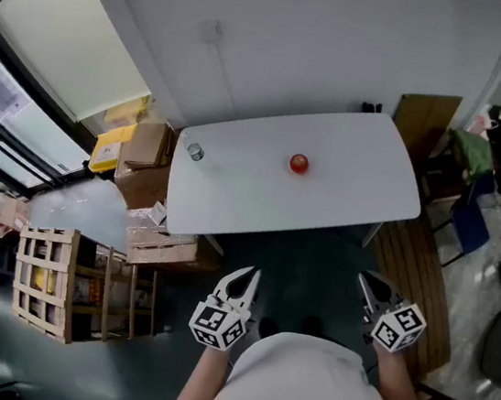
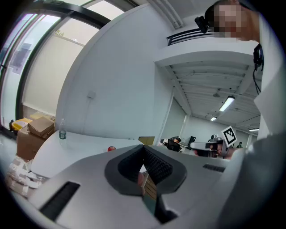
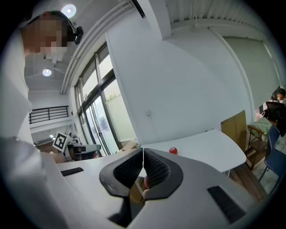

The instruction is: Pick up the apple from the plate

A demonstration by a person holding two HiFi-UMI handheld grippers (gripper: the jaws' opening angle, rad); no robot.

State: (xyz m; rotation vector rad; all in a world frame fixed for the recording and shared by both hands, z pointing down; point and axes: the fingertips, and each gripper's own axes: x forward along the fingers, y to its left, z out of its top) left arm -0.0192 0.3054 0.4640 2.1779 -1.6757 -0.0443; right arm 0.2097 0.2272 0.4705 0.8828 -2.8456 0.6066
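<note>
Left tongs (image 1: pixel 243 278) and right tongs (image 1: pixel 370 282) are pinched together, empty, near the person. Farther off, the apple (image 1: pixel 299 163) sits mid-bench (image 1: pixel 354 186), well apart from both; approach, grasp and lift all remain.

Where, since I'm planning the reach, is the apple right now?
In the head view the apple sits near the middle of the white table, to the right of the bottle standing at the table's left edge.
</note>
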